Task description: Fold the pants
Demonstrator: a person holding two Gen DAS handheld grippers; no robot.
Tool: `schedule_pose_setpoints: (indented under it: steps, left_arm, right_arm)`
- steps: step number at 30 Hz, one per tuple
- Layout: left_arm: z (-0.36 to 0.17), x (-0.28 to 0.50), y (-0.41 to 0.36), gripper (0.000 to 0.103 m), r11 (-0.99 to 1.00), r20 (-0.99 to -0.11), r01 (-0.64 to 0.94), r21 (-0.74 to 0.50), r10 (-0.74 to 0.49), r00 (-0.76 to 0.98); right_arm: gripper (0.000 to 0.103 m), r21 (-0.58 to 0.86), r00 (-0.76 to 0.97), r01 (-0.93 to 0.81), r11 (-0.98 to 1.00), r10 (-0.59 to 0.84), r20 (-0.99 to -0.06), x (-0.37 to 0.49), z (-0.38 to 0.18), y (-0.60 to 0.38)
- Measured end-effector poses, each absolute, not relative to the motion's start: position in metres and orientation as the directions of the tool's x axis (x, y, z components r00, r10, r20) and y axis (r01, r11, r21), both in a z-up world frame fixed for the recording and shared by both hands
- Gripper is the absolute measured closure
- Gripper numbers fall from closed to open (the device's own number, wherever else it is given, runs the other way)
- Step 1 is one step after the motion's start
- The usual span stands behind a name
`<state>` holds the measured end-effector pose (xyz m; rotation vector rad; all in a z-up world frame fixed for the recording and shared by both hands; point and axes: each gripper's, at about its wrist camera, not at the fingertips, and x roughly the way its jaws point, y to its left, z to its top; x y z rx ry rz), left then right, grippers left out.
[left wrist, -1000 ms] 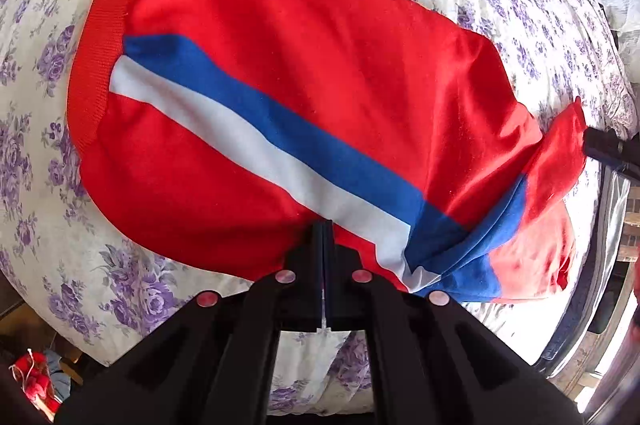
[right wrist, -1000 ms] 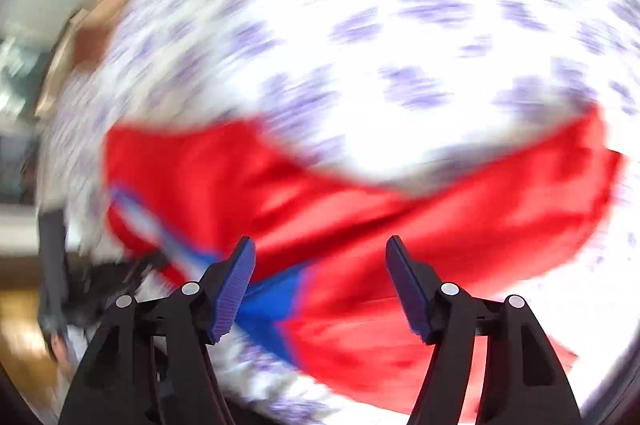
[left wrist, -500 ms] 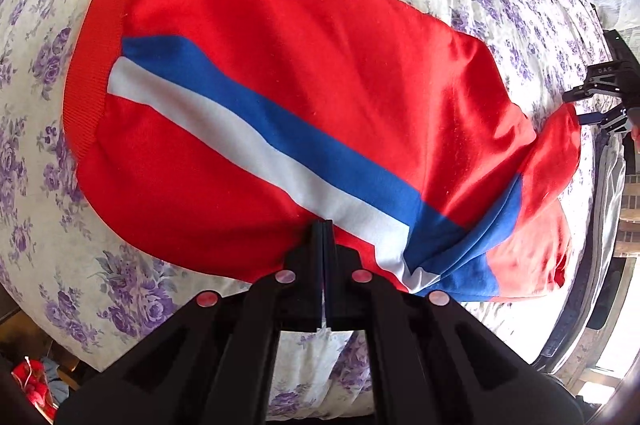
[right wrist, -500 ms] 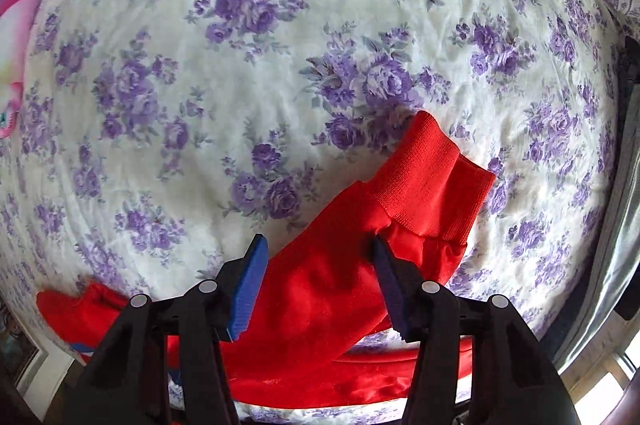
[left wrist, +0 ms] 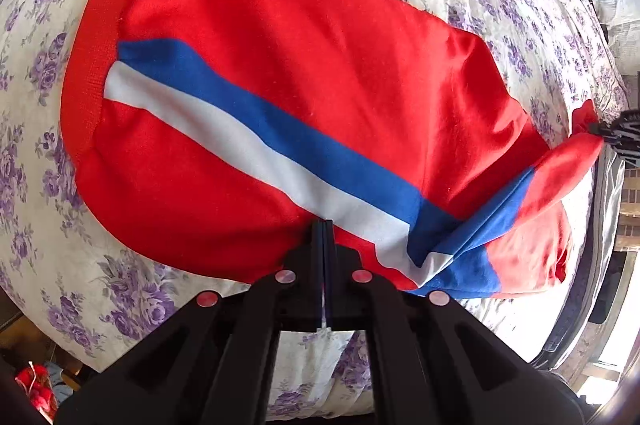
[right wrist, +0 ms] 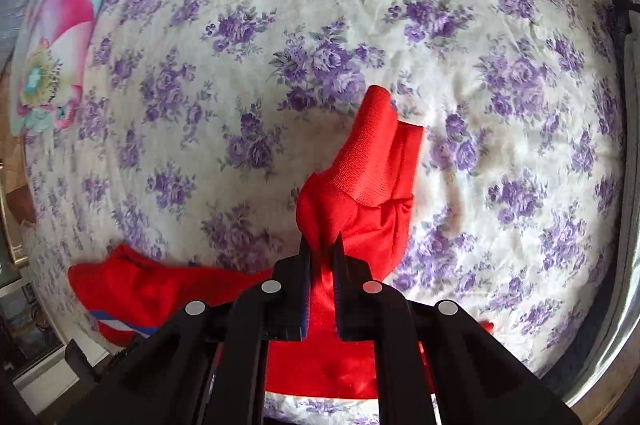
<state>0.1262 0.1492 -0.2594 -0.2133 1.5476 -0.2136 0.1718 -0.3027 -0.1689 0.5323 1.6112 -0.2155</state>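
Right wrist view: the right claw [right wrist: 321, 245] has just been closing and now pinches the red track pants [right wrist: 360, 185] just below the ribbed cuff [right wrist: 370, 153], likely to carry that leg over. The left claw [left wrist: 322, 225], pressed together, anchors the pants' near edge on the floral bed [left wrist: 132, 305].

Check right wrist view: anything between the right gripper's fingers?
Yes. The right gripper has just been closing, and red pants fabric below the ribbed cuff is pinched between its fingers, clear in the right wrist view.
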Motion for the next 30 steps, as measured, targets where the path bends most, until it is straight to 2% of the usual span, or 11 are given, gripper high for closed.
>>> schedule_pose_setpoints:
  steps: [3, 6, 8, 11, 12, 13, 14, 17, 22, 27, 30]
  left_arm:
    - [-0.259, 0.127, 0.147, 0.102, 0.966, -0.966, 0.011, -0.257, -0.257, 0.012]
    - [-0.258, 0.127, 0.138, 0.102, 0.973, -0.973, 0.023, -0.231, -0.231, 0.013]
    - [-0.257, 0.127, 0.133, 0.102, 0.979, -0.979, 0.039, -0.201, -0.201, 0.013]
    - [-0.255, 0.127, 0.122, 0.102, 0.987, -0.99, 0.083, -0.138, -0.14, 0.02]
    - [-0.255, 0.127, 0.116, 0.102, 0.988, -0.993, 0.102, -0.114, -0.117, 0.024]
    - [-0.254, 0.127, 0.112, 0.102, 0.988, -0.995, 0.125, -0.088, -0.092, 0.027]
    - [-0.254, 0.127, 0.107, 0.102, 0.987, -0.997, 0.146, -0.063, -0.068, 0.03]
    - [-0.252, 0.127, 0.096, 0.102, 0.983, -0.999, 0.184, -0.008, -0.013, 0.029]
    - [-0.25, 0.131, 0.094, 0.102, 0.986, -1.0, 0.166, -0.018, -0.02, 0.015]
    - [-0.251, 0.13, 0.103, 0.102, 0.989, -0.999, 0.143, -0.034, -0.038, 0.026]
    - [-0.25, 0.128, 0.106, 0.102, 0.99, -0.999, 0.14, -0.034, -0.039, 0.029]
  right_arm:
    - [0.093, 0.258, 0.068, 0.448, 0.856, 0.255, -0.965, 0.11, -0.143, -0.313]
    - [0.093, 0.274, 0.108, 0.452, 0.849, 0.253, -0.961, 0.04, -0.142, -0.319]
    - [0.094, 0.243, 0.096, 0.473, 0.847, 0.224, -0.97, -0.004, -0.162, -0.312]
    - [0.098, 0.22, 0.065, 0.513, 0.83, 0.217, -0.974, -0.039, -0.227, -0.295]
    - [0.103, 0.233, 0.071, 0.533, 0.813, 0.232, -0.97, -0.05, -0.243, -0.299]
    - [0.103, 0.282, 0.107, 0.557, 0.781, 0.269, -0.957, -0.059, -0.255, -0.302]
    - [0.103, 0.33, 0.161, 0.571, 0.752, 0.291, -0.943, -0.064, -0.257, -0.305]
    - [0.103, 0.342, 0.188, 0.564, 0.752, 0.287, -0.939, -0.067, -0.25, -0.306]
    - [0.102, 0.329, 0.177, 0.506, 0.797, 0.278, -0.944, -0.071, -0.215, -0.299]
    - [0.101, 0.231, 0.288, 0.396, 0.889, 0.119, -0.95, -0.054, -0.17, -0.285]
    - [0.099, 0.167, 0.283, 0.39, 0.906, 0.054, -0.958, -0.039, -0.182, -0.292]
